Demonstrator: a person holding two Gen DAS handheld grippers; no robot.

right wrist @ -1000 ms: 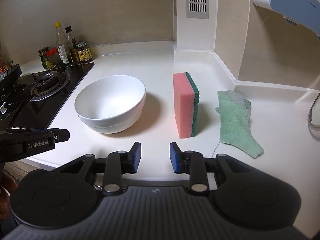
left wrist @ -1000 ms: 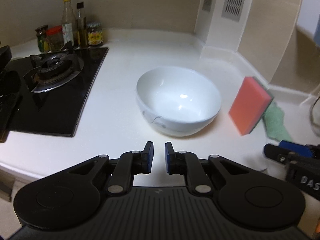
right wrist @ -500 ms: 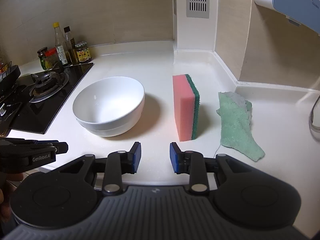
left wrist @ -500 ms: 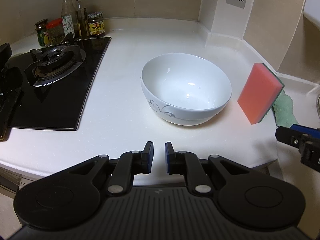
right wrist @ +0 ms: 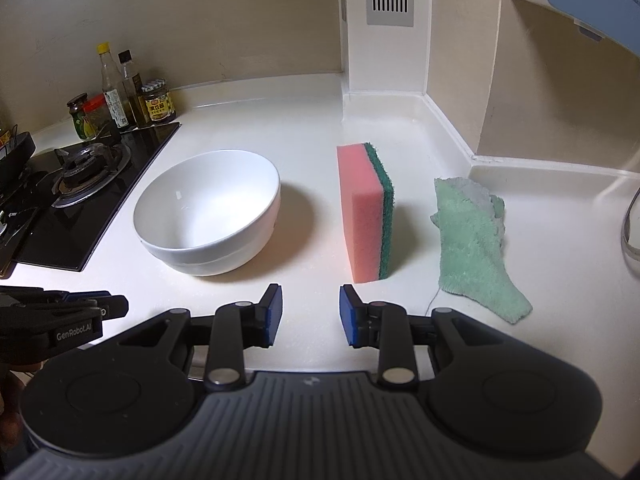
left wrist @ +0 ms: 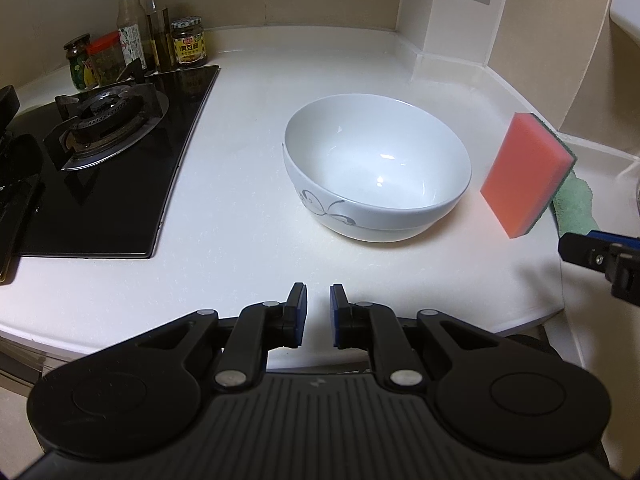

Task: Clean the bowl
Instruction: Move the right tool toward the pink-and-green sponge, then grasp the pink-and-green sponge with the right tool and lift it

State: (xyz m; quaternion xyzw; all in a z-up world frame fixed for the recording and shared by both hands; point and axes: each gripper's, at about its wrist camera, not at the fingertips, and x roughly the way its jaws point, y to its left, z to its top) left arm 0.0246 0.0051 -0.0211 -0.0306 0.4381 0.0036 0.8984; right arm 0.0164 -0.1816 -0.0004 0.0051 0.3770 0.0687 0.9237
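Note:
A white bowl (left wrist: pixel 378 166) with a grey swirl pattern stands upright and empty on the white counter; it also shows in the right wrist view (right wrist: pixel 208 210). A pink sponge with a green scrub side (right wrist: pixel 366 210) stands on edge to the bowl's right, also seen in the left wrist view (left wrist: pixel 526 178). A green cloth (right wrist: pixel 472 240) lies right of the sponge. My left gripper (left wrist: pixel 318 306) hangs near the counter's front edge, short of the bowl, jaws narrowly apart and empty. My right gripper (right wrist: pixel 310 306) is open and empty, in front of the sponge.
A black gas hob (left wrist: pixel 92 160) lies left of the bowl. Several bottles and jars (left wrist: pixel 140 52) stand behind it at the wall. A white pillar with a vent (right wrist: pixel 390 24) rises at the back. The counter's front edge (left wrist: pixel 120 344) lies under my grippers.
The left wrist view has pulled back and risen, so the bowl sits farther away and more to the right. The right gripper's jaws have opened wider. Bowl, sponge and cloth have not moved.

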